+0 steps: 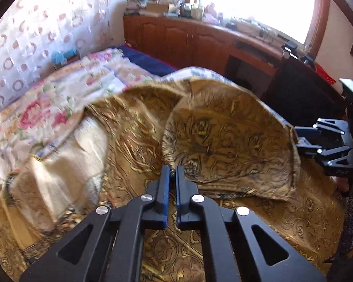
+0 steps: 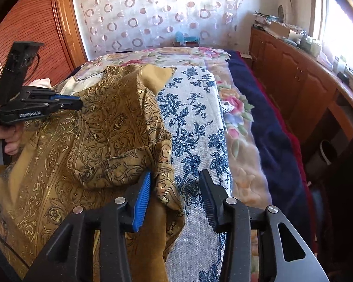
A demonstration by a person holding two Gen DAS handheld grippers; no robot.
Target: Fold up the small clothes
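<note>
A gold-brown cloth with a dark scroll pattern (image 1: 228, 141) lies bunched on the bed, one flap lifted and folded over. My left gripper (image 1: 172, 172) is shut on a pinched corner of this cloth and holds it up. It also shows in the right wrist view (image 2: 79, 104) at the left, held by a hand, its tips on the cloth (image 2: 106, 131). My right gripper (image 2: 175, 188) is open, its left finger against the cloth's right edge, nothing held. It shows in the left wrist view (image 1: 300, 138) at the cloth's far right edge.
Under the cloth lies a white sheet with blue flowers (image 2: 195, 122), on a floral blanket (image 1: 47, 108) and a dark blue blanket (image 2: 270, 127). A wooden cabinet (image 1: 188, 37) with clutter runs under the window. A dotted curtain (image 2: 153, 11) hangs behind the bed.
</note>
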